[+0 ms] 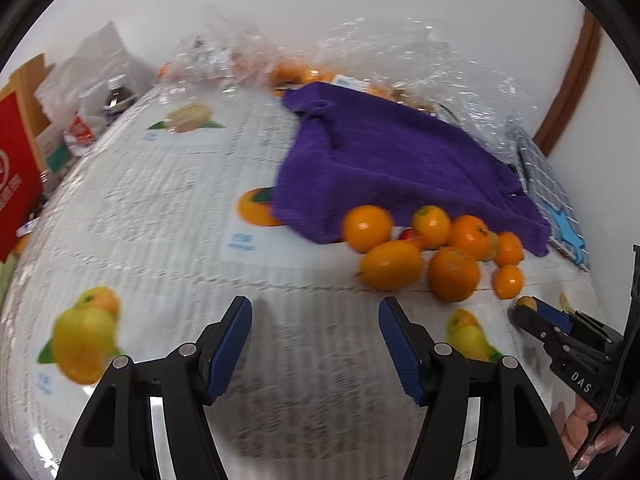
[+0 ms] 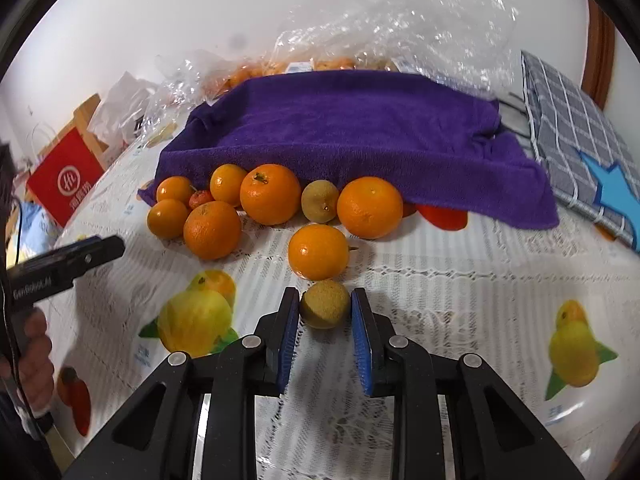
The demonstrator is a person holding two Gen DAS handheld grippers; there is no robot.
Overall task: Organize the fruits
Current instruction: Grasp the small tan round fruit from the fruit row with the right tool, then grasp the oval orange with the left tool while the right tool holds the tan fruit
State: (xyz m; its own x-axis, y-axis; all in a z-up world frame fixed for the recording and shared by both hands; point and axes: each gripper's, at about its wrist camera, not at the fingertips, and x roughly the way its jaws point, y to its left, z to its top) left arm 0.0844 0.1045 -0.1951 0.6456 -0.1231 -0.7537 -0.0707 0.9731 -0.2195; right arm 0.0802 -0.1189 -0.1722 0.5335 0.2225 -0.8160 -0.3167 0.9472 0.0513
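The right black two-finger gripper with blue pads (image 2: 325, 308) is clamping a small round brownish-yellow fruit (image 2: 325, 304) between its narrowed jaws, low over a white lace-patterned tablecloth printed with fruit pictures (image 2: 440, 280). Just beyond it, a round orange citrus fruit (image 2: 319, 251) is sitting alone on the cloth, while a cluster of orange citrus fruits (image 2: 270, 193) is lying along the front edge of a rumpled purple terry towel (image 2: 352, 120). The left black two-finger gripper (image 1: 315, 320) is hovering over bare tablecloth with its jaws spread wide, holding nothing. Crumpled clear plastic bags (image 2: 400, 20) are lying behind the towel.
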